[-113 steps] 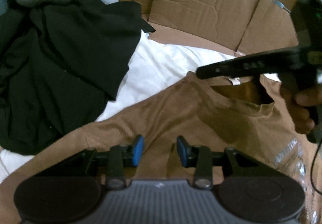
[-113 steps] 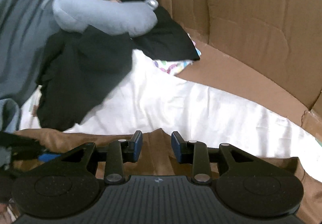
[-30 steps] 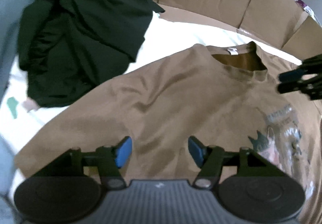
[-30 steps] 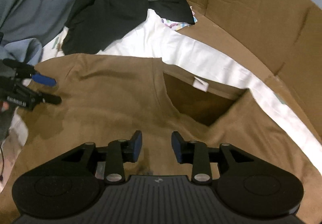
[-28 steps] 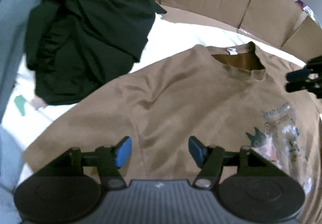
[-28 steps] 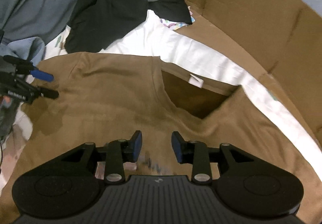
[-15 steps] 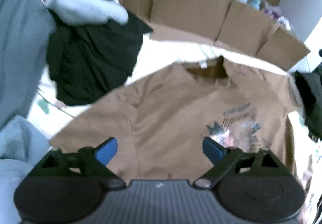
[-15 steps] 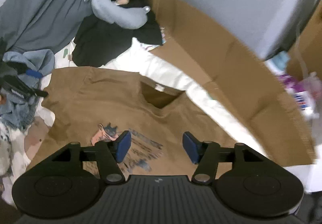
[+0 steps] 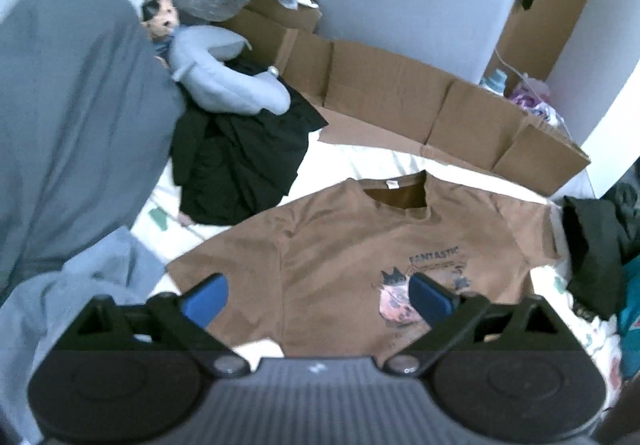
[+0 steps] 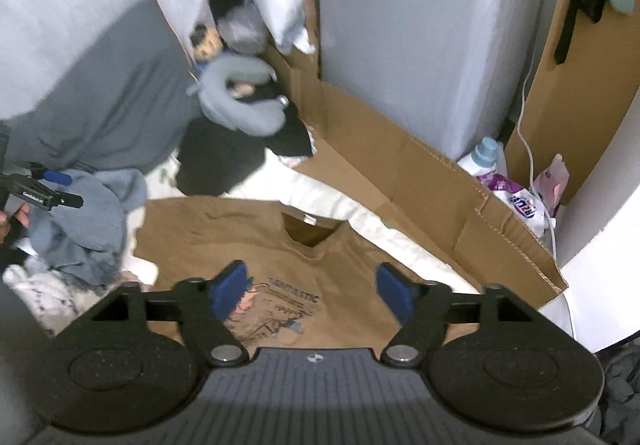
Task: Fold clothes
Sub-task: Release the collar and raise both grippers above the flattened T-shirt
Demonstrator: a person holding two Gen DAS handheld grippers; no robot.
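A brown T-shirt (image 9: 360,245) (image 10: 240,233) with a printed picture lies spread flat, face up, on the white bed sheet (image 9: 352,161), collar toward the cardboard. My left gripper (image 9: 320,301) hangs high above its lower half, open wide, nothing between the blue pads. My right gripper (image 10: 312,291) is also well above the shirt, its jaws opening, with nothing between them. In the right wrist view the left gripper (image 10: 60,189) shows at the far left edge, over a blue garment.
A black garment (image 9: 240,161) and a grey neck pillow (image 9: 224,85) lie at the back left. Flattened cardboard (image 9: 420,109) lines the far side. A blue garment (image 10: 88,229) is heaped at the left, dark clothes (image 9: 596,245) at the right, detergent bottles (image 10: 504,181) beyond the cardboard.
Both grippers have risen far above the shirt and their jaws have spread wide. The whole shirt and the room around it have come into view.
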